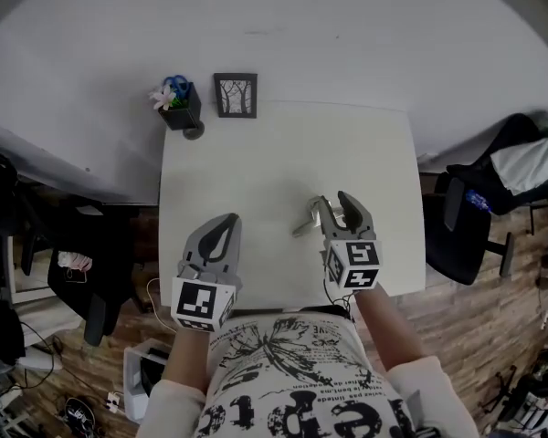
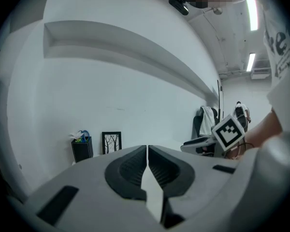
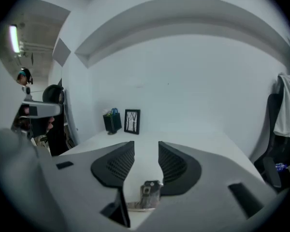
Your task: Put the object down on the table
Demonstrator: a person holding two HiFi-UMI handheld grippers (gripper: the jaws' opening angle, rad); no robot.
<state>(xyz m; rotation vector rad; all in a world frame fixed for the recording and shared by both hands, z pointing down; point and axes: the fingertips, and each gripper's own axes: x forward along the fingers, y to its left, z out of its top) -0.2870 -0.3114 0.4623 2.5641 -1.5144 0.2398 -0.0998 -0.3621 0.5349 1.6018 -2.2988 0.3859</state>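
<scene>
A small shiny metal object (image 1: 304, 222) lies on the white table (image 1: 283, 153), just left of my right gripper (image 1: 338, 201). In the right gripper view the metal object (image 3: 147, 195) sits low between the jaws, near their base. My right gripper (image 3: 146, 143) is open, with a clear gap between the ribbed pads, and neither pad presses on the object. My left gripper (image 1: 226, 219) hovers over the table's front left part. In its own view the left gripper (image 2: 147, 148) is shut, pad against pad, with nothing in it.
A framed tree picture (image 1: 235, 95) and a black pot with flowers (image 1: 178, 106) stand at the table's far left edge by the wall. An office chair (image 1: 466, 226) with clothes on it stands to the right of the table. Clutter and cables lie on the floor to the left.
</scene>
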